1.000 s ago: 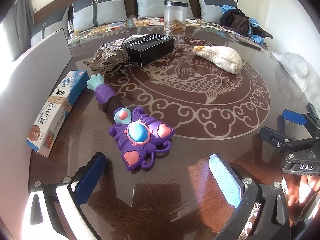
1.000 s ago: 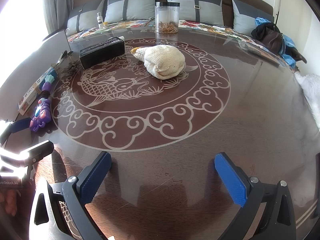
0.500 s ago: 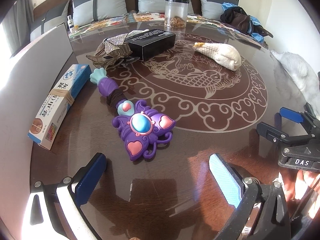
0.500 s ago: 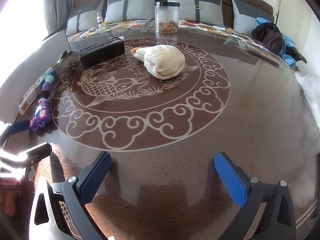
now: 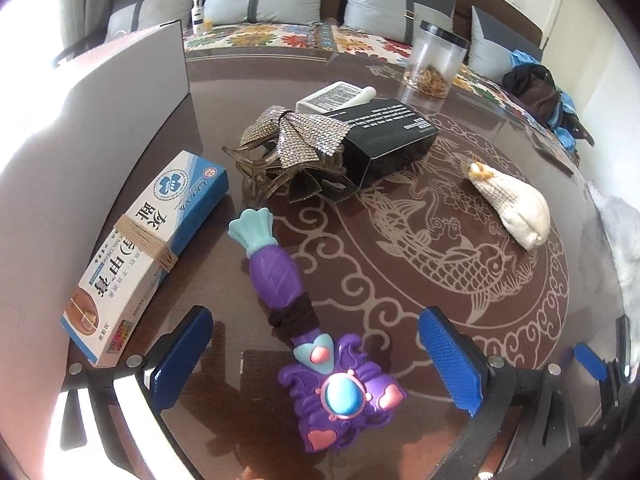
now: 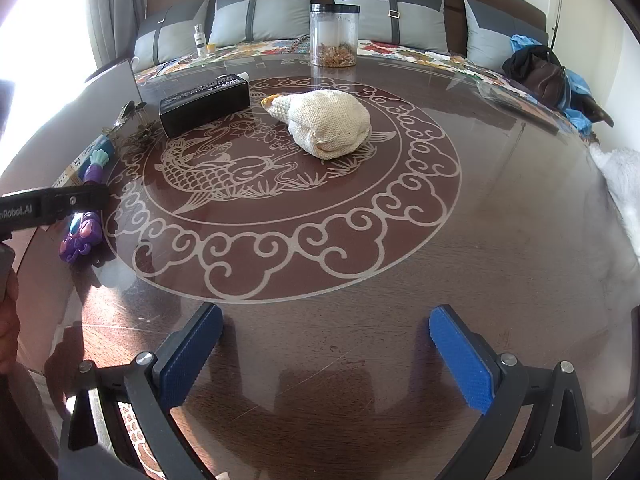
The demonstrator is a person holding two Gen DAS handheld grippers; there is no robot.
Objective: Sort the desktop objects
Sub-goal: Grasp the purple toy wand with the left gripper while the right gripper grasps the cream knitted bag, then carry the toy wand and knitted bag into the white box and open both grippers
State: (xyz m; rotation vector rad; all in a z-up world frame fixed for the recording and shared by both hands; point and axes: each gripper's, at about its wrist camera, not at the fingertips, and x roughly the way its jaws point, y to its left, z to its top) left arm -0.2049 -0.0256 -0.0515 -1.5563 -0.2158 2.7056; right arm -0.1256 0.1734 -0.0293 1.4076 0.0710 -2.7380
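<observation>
Left claw (image 5: 312, 356) wide open, empty, straddling purple toy wand (image 5: 308, 344) flat on table (image 5: 400, 300). Blue-white box (image 5: 148, 248) just left; hair clip (image 5: 292, 152), black box (image 5: 384, 136) beyond. Right claw (image 6: 324, 356) wide open, empty, well short of knitted pouch (image 6: 328, 124).

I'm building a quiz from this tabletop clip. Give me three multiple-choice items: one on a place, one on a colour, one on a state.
1. Where is the purple toy wand?
A. between the left gripper fingers
B. inside the jar
C. on the black box

2. What colour are the right gripper pads?
A. red
B. blue
C. green

3. How is the left gripper set?
A. open
B. shut on the wand
C. shut on the knitted pouch

Answers: 1 A, the wand head lies between the fingers; 2 B, both pads are blue; 3 A, pads are apart with nothing held.
</observation>
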